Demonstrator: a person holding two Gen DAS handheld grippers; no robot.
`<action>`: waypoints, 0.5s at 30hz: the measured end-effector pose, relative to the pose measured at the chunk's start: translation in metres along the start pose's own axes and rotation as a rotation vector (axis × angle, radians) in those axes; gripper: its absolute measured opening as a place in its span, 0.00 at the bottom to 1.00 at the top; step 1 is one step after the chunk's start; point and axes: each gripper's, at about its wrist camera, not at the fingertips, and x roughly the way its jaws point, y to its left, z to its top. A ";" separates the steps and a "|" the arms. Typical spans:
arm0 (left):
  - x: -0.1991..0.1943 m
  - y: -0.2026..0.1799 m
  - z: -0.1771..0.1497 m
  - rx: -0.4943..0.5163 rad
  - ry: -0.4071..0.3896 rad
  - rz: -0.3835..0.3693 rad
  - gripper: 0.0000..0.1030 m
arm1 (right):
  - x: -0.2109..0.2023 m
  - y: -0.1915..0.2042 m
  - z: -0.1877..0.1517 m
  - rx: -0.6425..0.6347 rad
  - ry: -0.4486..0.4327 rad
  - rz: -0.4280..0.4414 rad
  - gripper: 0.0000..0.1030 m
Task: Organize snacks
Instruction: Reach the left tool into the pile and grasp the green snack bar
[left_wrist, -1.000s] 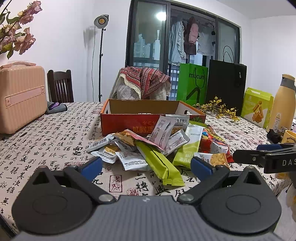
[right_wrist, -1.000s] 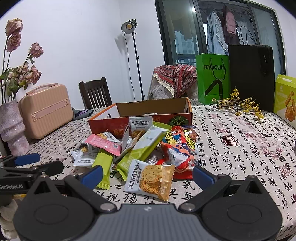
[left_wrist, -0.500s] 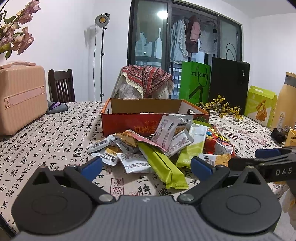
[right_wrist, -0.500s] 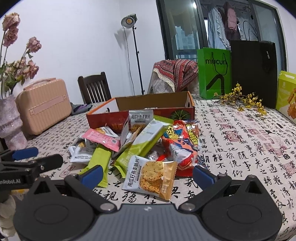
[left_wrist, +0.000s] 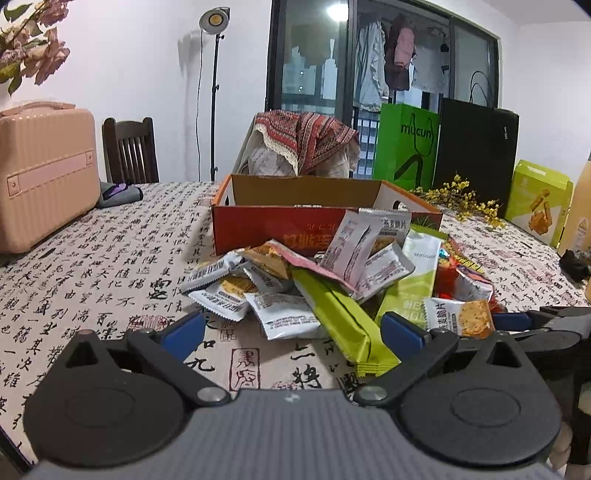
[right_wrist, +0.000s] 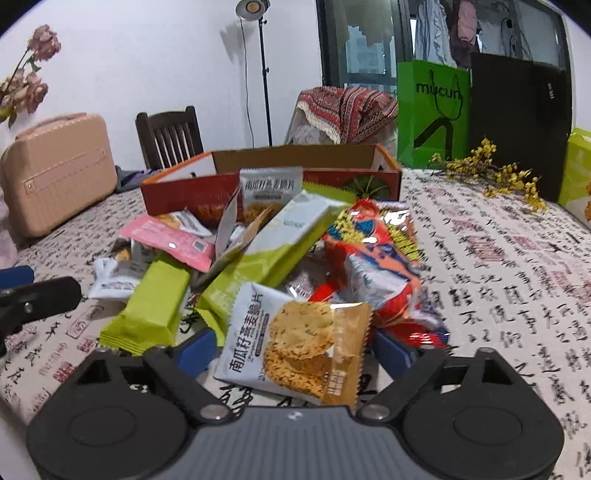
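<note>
Right gripper closing around a cracker packet; sorting barely begun

The right gripper (right_wrist: 291, 350) has its jaws closing, with the white-and-orange foil packet of oat crackers (right_wrist: 295, 341) between them at the near edge of the heap, pads not yet visibly pressing. The left gripper (left_wrist: 291, 328) stands wide and empty over the counter (left_wrist: 92, 266), just short of the long lime-green wrapped bar (left_wrist: 343, 325). The open red-and-orange cardboard box (left_wrist: 295, 206) behind the heap looks close to empty, though its floor is mostly hidden. Nearly every snack, including the red crinkly crisp bag (right_wrist: 376, 266), still lies loose, so by my judgement almost all sorting remains.
</note>
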 end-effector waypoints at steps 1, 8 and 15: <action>0.001 0.001 0.000 -0.003 0.003 0.000 1.00 | 0.000 0.002 -0.001 -0.014 -0.004 -0.005 0.86; 0.006 0.003 -0.002 -0.015 0.019 -0.007 1.00 | -0.002 0.013 -0.007 -0.098 -0.036 -0.021 0.72; 0.008 -0.002 -0.002 -0.013 0.027 -0.011 1.00 | -0.013 0.013 -0.009 -0.138 -0.073 -0.018 0.64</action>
